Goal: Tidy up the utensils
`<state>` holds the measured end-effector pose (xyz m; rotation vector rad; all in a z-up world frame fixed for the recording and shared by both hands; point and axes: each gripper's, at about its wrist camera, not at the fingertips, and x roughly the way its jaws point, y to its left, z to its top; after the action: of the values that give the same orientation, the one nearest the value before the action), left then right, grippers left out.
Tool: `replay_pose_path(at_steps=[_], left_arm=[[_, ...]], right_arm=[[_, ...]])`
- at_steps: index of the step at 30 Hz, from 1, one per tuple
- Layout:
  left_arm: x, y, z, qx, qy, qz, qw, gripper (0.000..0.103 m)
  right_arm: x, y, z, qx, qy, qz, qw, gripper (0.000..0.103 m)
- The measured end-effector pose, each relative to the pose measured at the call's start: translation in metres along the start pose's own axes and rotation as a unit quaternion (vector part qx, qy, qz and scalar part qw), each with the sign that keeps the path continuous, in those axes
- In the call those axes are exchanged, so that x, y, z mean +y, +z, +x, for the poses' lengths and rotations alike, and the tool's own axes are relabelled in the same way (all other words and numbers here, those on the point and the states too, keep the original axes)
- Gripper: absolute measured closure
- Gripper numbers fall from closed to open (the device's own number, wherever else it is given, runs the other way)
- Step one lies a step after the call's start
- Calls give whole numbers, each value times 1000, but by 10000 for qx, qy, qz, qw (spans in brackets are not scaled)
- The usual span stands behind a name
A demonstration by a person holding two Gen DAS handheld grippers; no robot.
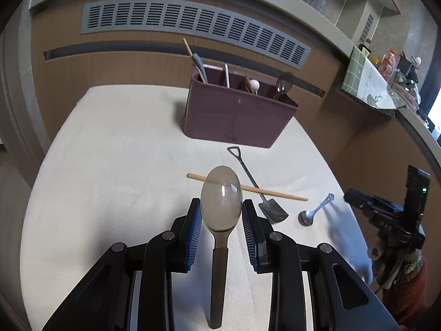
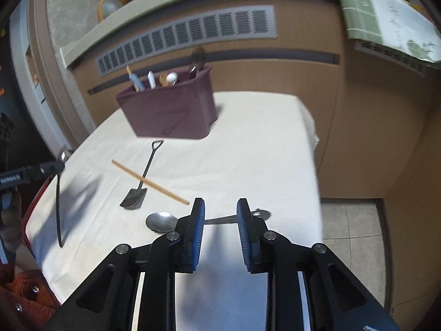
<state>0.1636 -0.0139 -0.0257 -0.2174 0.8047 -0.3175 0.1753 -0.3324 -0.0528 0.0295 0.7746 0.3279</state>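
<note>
My left gripper (image 1: 222, 204) is clenched on the clear spoon (image 1: 222, 193). The pads press the sides of its bowl, and the dark handle trails back below the jaws. Straight ahead of them, well apart, stands the maroon holder (image 1: 239, 110), with several utensils already upright in its compartments.

My right gripper (image 2: 220, 207) is released, jaws spread to either side of the metal spoon (image 2: 161, 222). It lies crosswise on the white table (image 2: 261, 151), its handle running through the gap.

Ahead and left of those jaws, the chopstick (image 2: 154, 184) lies across the little shovel (image 2: 140, 182).

I judge the step in hand is carrying the clear spoon to the holder. Next I must lift it above the rim, tip the handle into a free compartment, then let go. The right jaws can then close on the metal handle.
</note>
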Motion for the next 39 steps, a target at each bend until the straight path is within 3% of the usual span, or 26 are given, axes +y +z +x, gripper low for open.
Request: replay_pose_path(at_steps=[3,7,10,13,15,19,22,27,39], left_arm=[[4,-2,-3,-5,2,-34,10000,72],[7,-5,0,60,49,-106,9999,72],[8,-7,1,85,36,-173,9998,72],[10,-8,3,122,51,-210,9997,72],[11,-8,4,137,58,-236,9996,72],[11,-8,8,187,45,-284,9994,72],[9,-10,12,251,-2,-276,9993,72],[8,-14,16,334,-27,-303,9990,72],[7,-16,7,177,27,-181,9997,72]], right_arm=[[12,0,12,195,151,-281,9993,80],[20,9,26,238,-102,-896,9956,85],[-12,22,47,500,-501,-499,9962,85],[-33,18,61,962,-512,-235,9938,83],[-29,8,50,930,-264,-182,9952,82],[-1,-24,27,1291,1014,119,9864,78],[31,-40,15,1334,1259,-233,9828,75],[74,-47,18,962,679,-1326,9842,74],[87,4,73,831,577,-1539,9829,73]])
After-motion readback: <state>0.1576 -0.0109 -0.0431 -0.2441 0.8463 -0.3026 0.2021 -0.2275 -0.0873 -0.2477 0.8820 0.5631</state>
